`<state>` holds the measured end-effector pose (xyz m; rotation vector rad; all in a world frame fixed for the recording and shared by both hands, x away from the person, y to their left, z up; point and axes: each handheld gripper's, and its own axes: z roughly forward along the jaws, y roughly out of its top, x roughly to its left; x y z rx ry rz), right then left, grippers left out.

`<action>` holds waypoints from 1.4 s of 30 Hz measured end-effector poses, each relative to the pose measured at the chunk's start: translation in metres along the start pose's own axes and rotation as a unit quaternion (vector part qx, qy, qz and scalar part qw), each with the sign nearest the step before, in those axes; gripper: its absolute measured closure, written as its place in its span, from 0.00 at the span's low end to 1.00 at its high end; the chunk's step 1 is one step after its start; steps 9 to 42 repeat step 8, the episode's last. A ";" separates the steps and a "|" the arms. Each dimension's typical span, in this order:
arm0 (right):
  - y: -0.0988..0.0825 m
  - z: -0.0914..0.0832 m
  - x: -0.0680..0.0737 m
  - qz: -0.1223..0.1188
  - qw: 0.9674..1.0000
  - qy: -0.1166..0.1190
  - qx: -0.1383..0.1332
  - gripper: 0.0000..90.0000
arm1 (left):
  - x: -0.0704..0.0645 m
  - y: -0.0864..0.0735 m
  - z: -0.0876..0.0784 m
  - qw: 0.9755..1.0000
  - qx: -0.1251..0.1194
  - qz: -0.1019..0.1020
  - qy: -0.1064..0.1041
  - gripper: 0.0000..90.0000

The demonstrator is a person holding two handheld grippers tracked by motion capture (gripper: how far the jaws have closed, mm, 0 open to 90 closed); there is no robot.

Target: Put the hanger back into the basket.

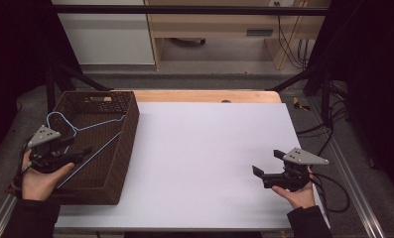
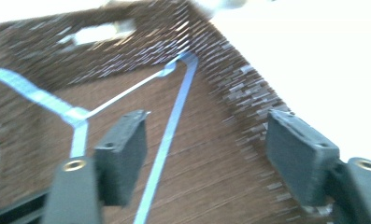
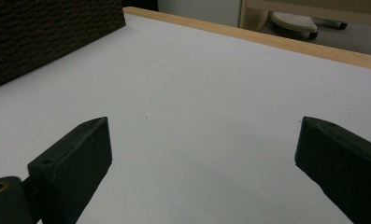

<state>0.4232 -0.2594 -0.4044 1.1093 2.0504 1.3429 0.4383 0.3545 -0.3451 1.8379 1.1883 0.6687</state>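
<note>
Left gripper (image 2: 206, 154): jaws spread, poised over blue hanger (image 2: 167, 135), pads clear of wire. Hanger lay flat inside wicker basket (image 1: 127, 144). Advised: withdrawn straight, avoiding basket wall. Right gripper (image 1: 264, 174): spread, empty, over table (image 1: 204, 148).

Hand-held gripper (image 3: 204, 154), jaws wide apart over white table (image 3: 211, 93), wicker basket (image 3: 38, 32) upper left.

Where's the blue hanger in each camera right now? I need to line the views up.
High view: blue hanger lies in the basket, at left.
Left gripper view: its rod runs between the open jaws.
Right gripper view: not in it.
Shared landmark: the brown wicker basket.
</note>
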 end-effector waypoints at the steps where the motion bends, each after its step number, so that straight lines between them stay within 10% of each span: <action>1: 0.000 0.000 0.000 0.000 1.000 0.000 -0.001 0.05 | -0.008 -0.002 -0.001 1.000 -0.017 -0.001 -0.019 0.24; 8: 0.000 -0.002 0.000 0.001 1.000 0.001 -0.007 0.05 | -0.043 -0.009 -0.002 0.996 -0.055 0.014 -0.068 0.09; 42: 0.000 -0.002 0.000 0.001 1.000 0.001 -0.007 0.05 | -0.043 -0.009 -0.002 0.996 -0.055 0.014 -0.068 0.09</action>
